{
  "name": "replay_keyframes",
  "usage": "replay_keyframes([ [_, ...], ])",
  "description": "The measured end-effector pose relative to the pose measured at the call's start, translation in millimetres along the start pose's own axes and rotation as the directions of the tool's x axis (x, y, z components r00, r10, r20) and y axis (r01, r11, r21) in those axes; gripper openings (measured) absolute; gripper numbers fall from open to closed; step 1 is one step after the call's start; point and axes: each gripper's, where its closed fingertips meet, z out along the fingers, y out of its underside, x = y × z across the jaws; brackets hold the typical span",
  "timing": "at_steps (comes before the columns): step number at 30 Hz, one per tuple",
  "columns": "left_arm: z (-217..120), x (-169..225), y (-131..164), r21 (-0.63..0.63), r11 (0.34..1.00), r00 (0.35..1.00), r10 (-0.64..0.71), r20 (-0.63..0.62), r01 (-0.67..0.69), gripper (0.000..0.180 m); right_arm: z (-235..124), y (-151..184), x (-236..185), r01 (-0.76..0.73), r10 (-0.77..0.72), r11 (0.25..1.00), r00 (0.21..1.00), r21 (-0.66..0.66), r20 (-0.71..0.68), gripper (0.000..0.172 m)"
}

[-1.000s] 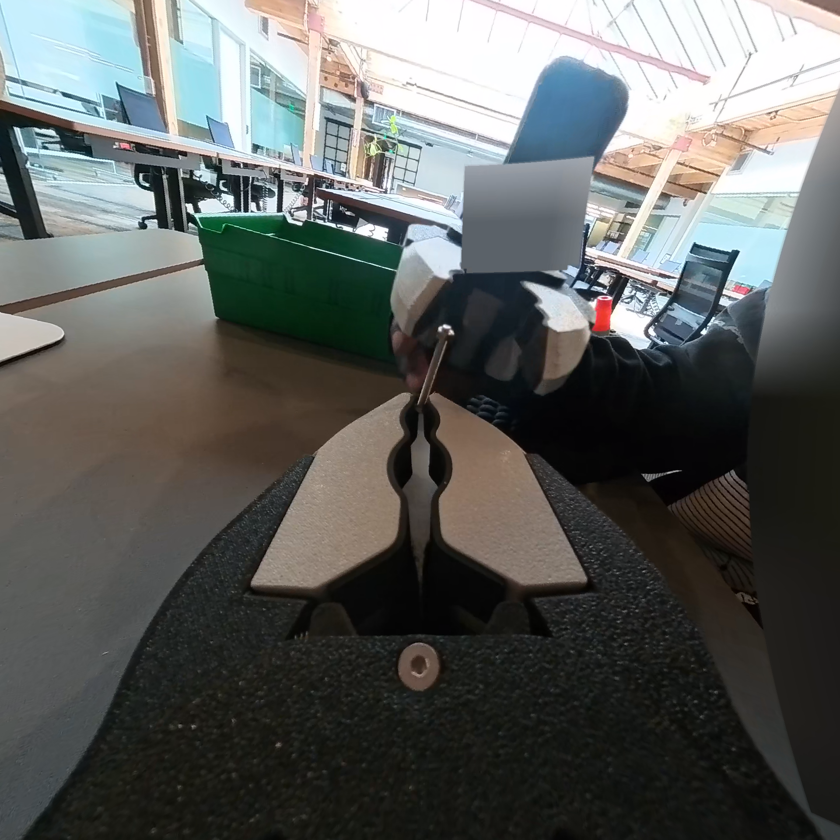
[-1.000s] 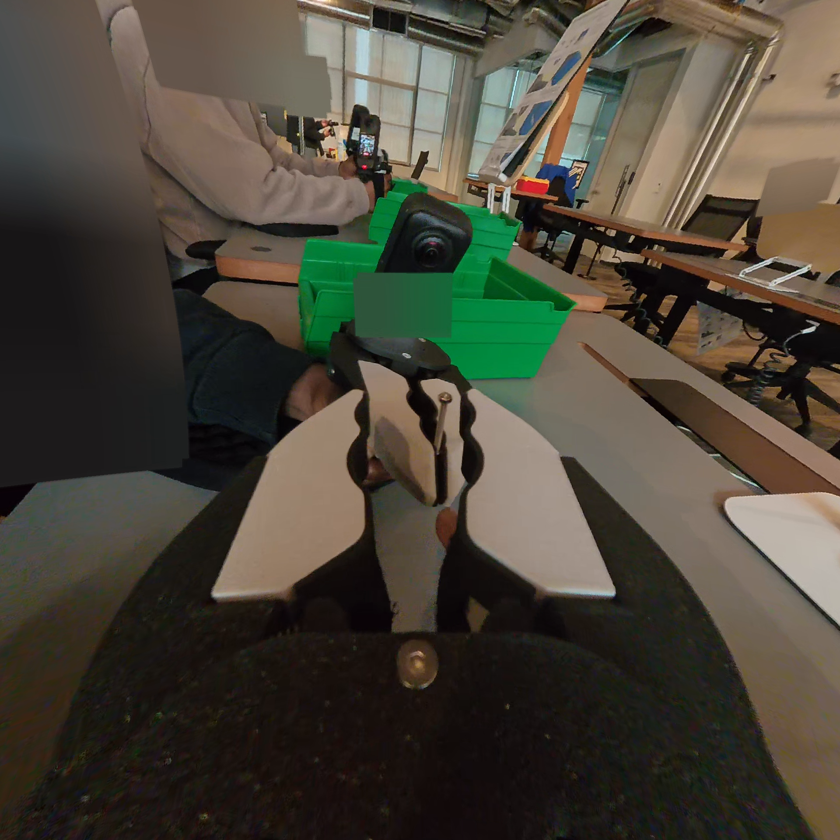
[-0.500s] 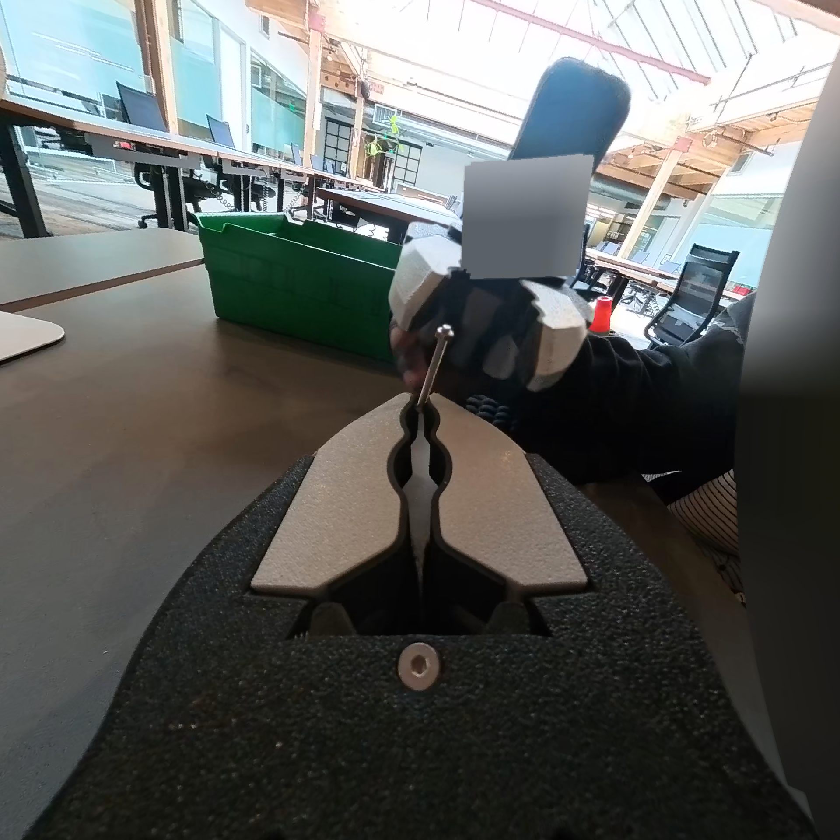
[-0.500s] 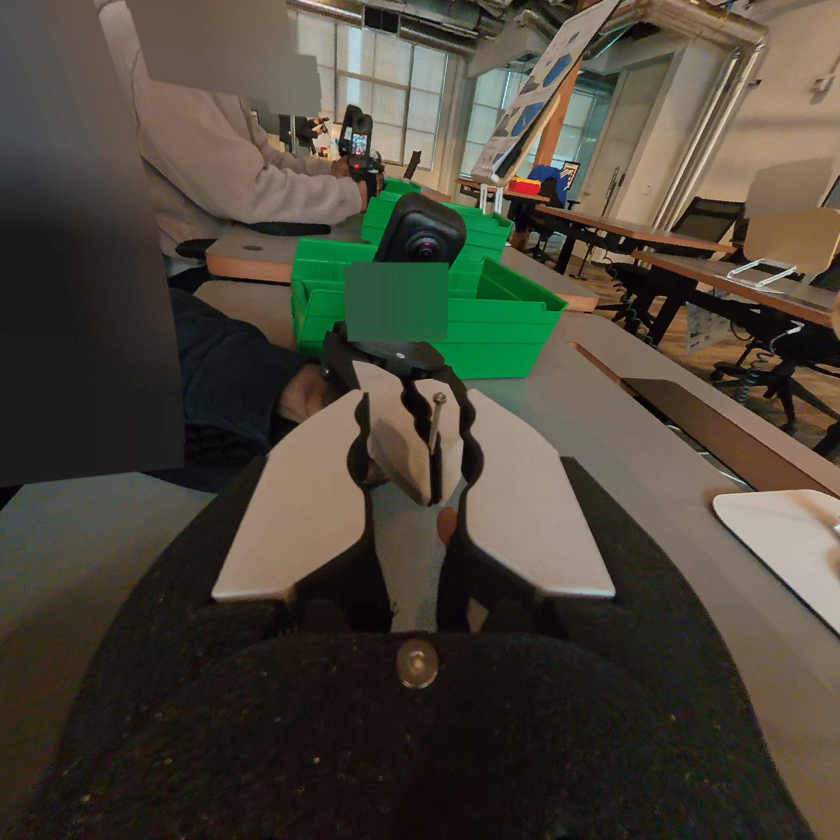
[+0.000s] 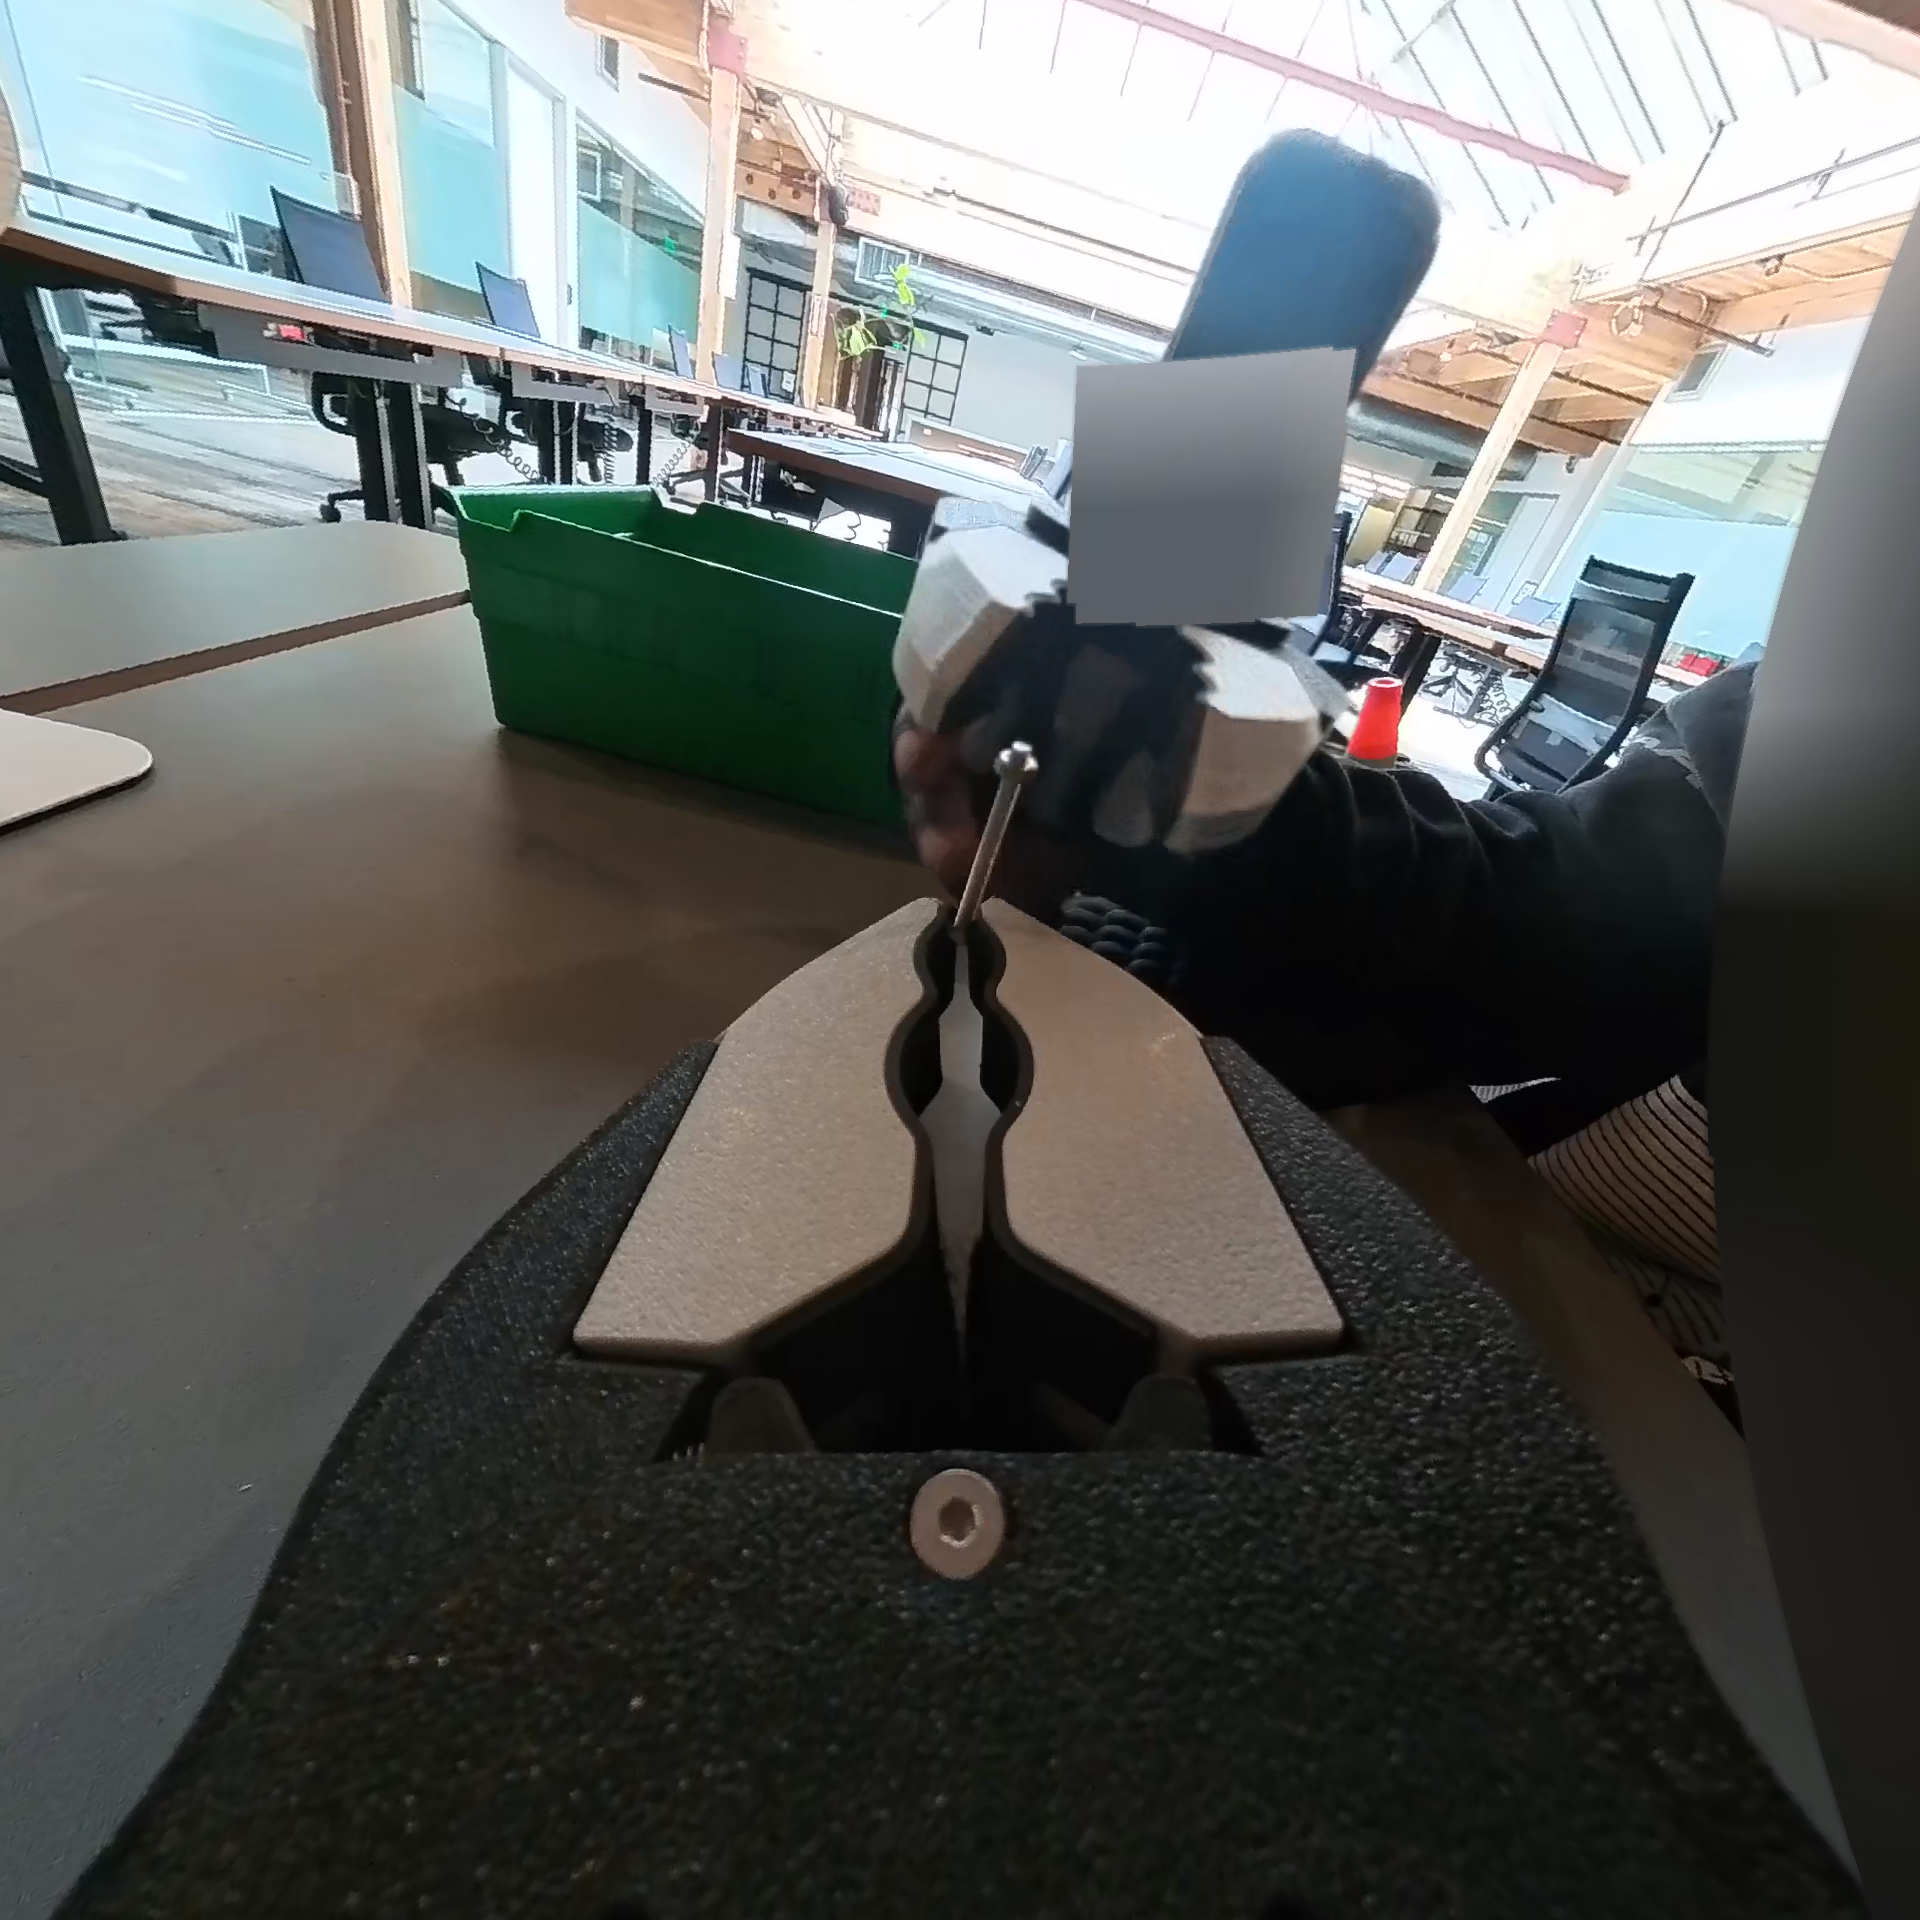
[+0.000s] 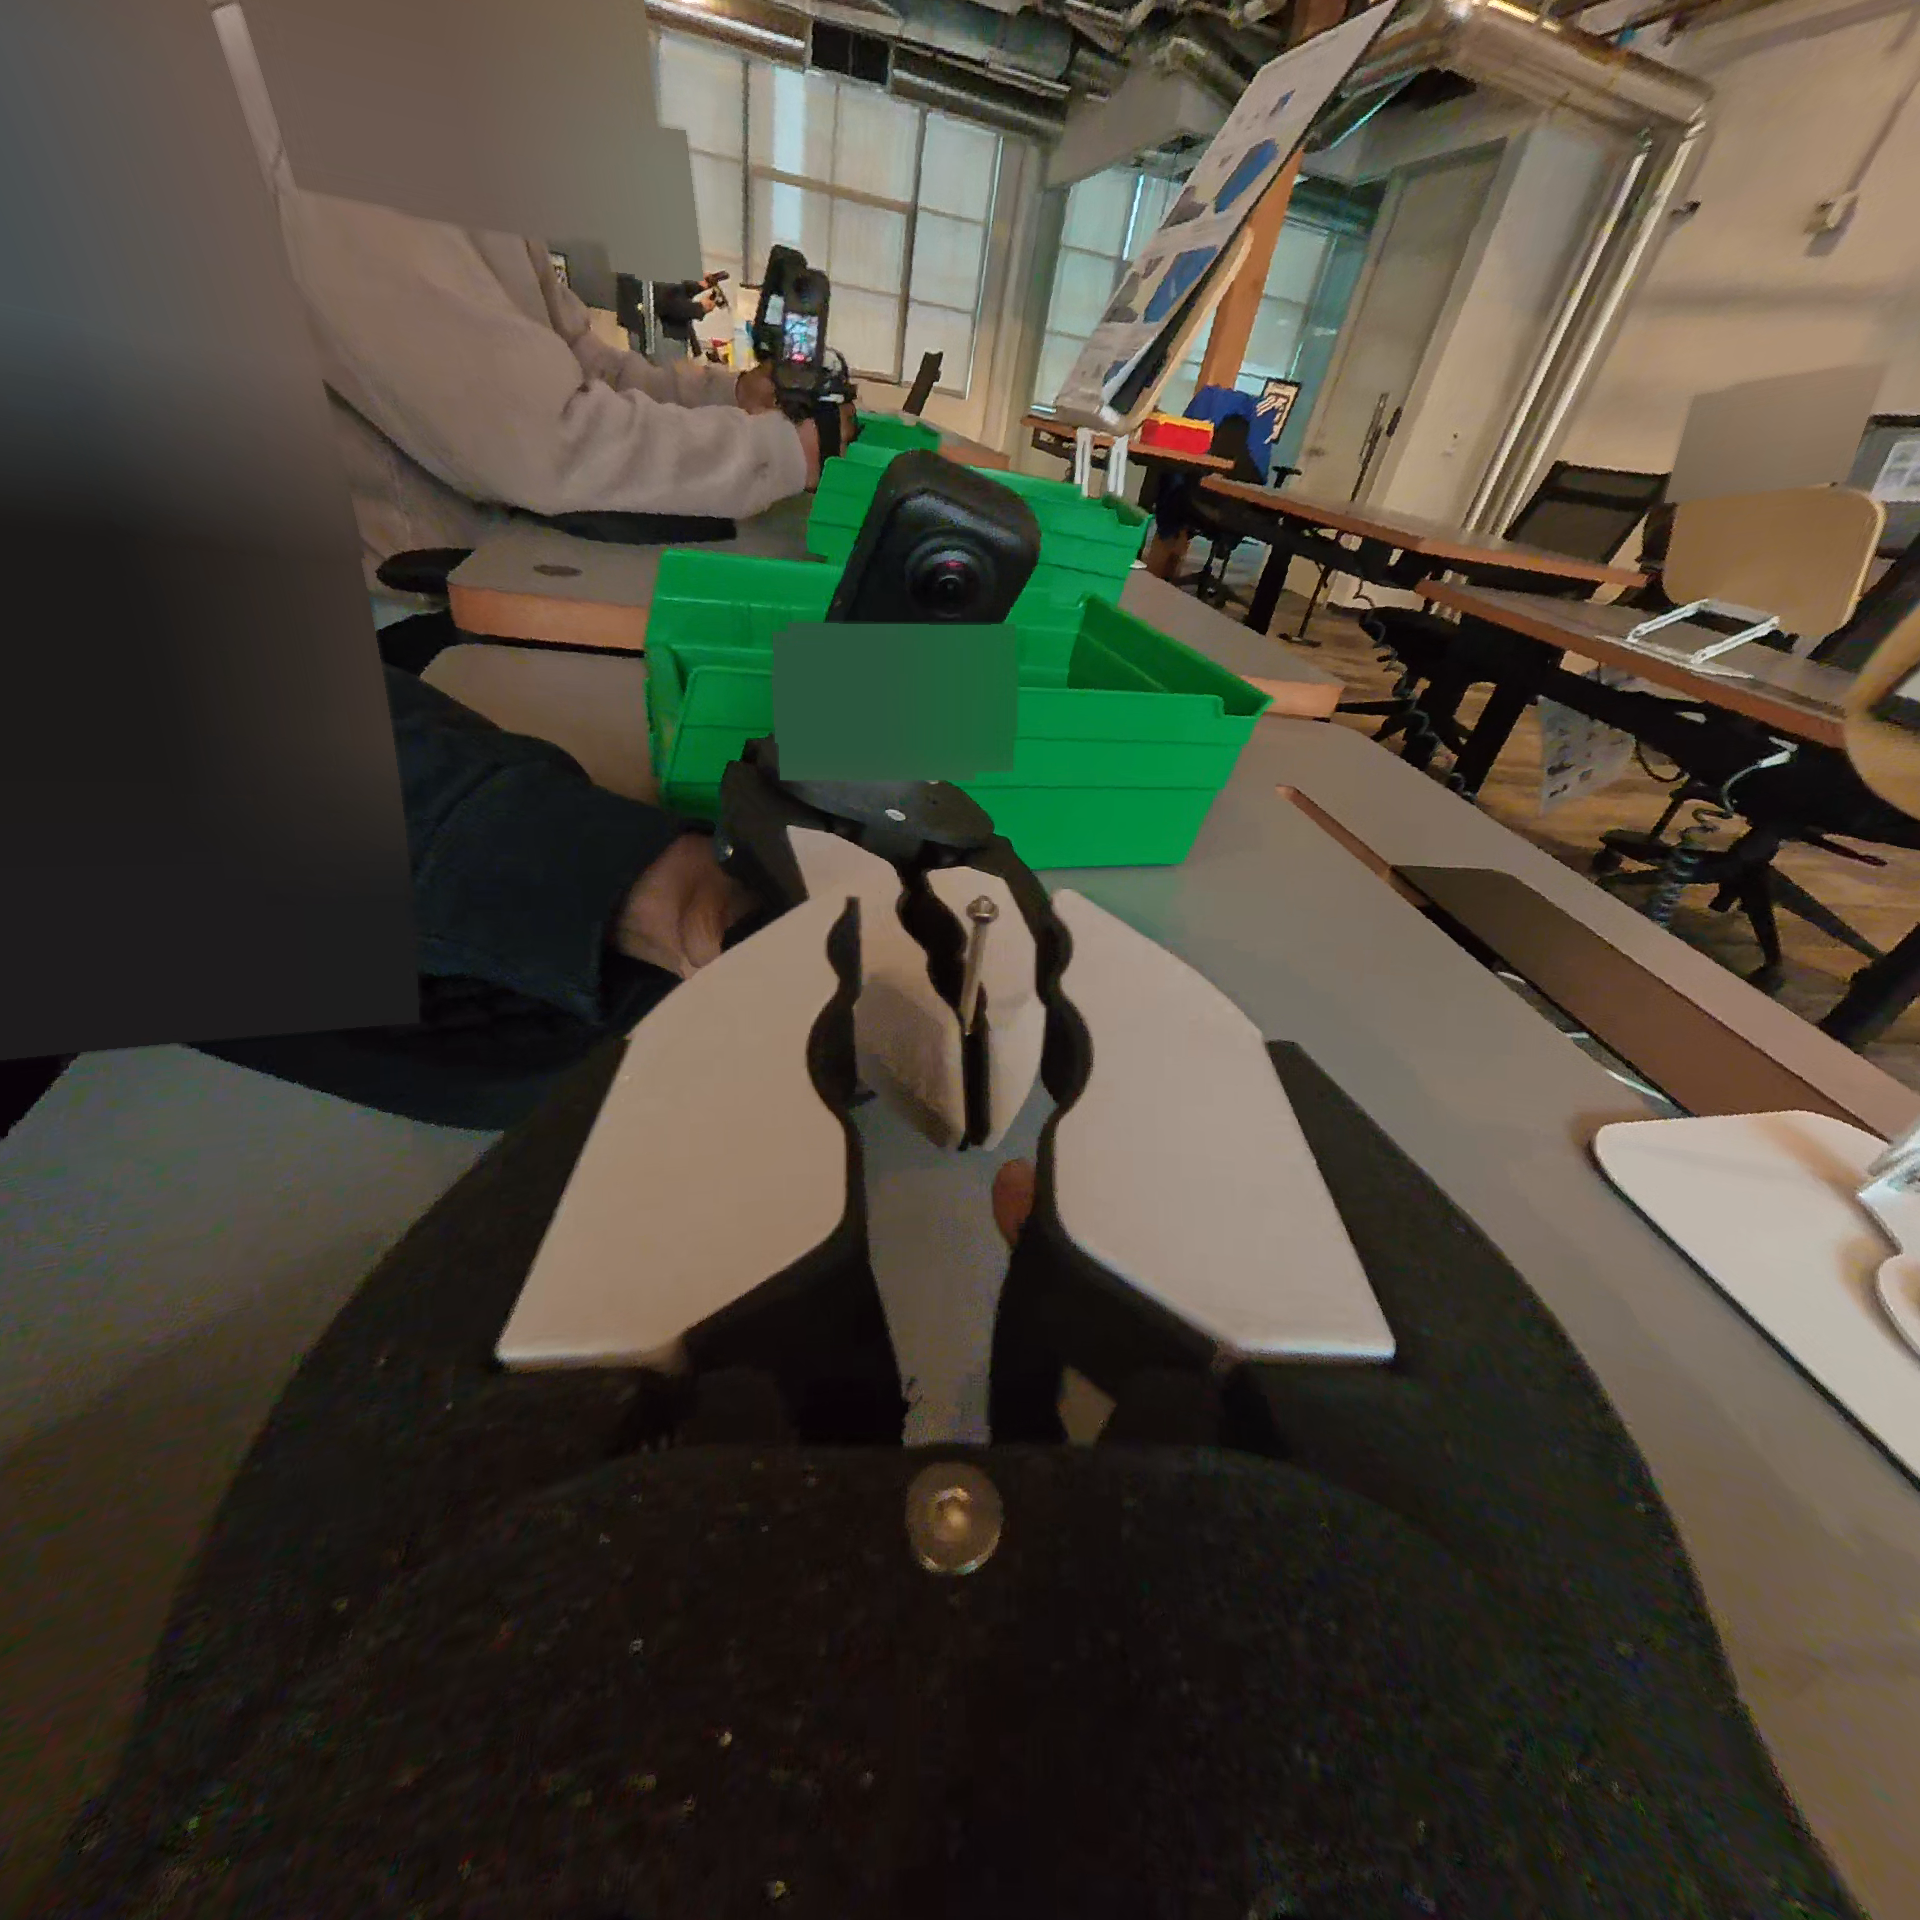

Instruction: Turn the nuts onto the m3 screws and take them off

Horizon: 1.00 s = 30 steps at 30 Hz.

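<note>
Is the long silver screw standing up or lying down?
Standing up, leaning a little: the long silver screw pokes head-up out of the left gripper's shut fingers.

screw [image 5: 995,831] lower end hidden between left tool [image 5: 961,920] fingertips.

left hand-held gripper [image 5: 964,928]: pinched shut | right hand-held gripper [image 6: 951,1023]: jaws apart

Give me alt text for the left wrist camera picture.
Closed left tongs pinch a thin metal screw that points up, head on top. Beyond it hover the right tongs, with a green bin on the dark table.
</note>
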Motion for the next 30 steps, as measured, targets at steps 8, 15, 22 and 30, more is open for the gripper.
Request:
replay_keyframes([
  [8,0.0,-0.3,-0.2,0.001,1.000,1.000,0.000,0.001,0.000,0.001,-0.7,2.6,-3.4,0.004,-0.003,0.999,1.000,-0.033,0.019,0.020],
  [15,0.1,-0.1,-0.1,0.001,1.000,1.000,0.000,0.001,0.000,0.001,-2.8,-2.2,2.5,-0.004,0.004,1.000,1.000,0.005,-0.010,0.022],
  [22,0.2,-0.3,-0.2,0.001,1.000,1.000,0.000,0.002,0.000,0.001,4.6,4.5,-7.2,0.038,-0.037,0.999,0.999,-0.032,0.020,0.032],
  [30,0.4,-0.2,0.0,0.000,1.000,1.000,0.001,0.003,-0.001,0.001,-4.6,-3.6,3.8,-0.011,0.011,1.000,1.000,0.007,-0.013,0.014],
])
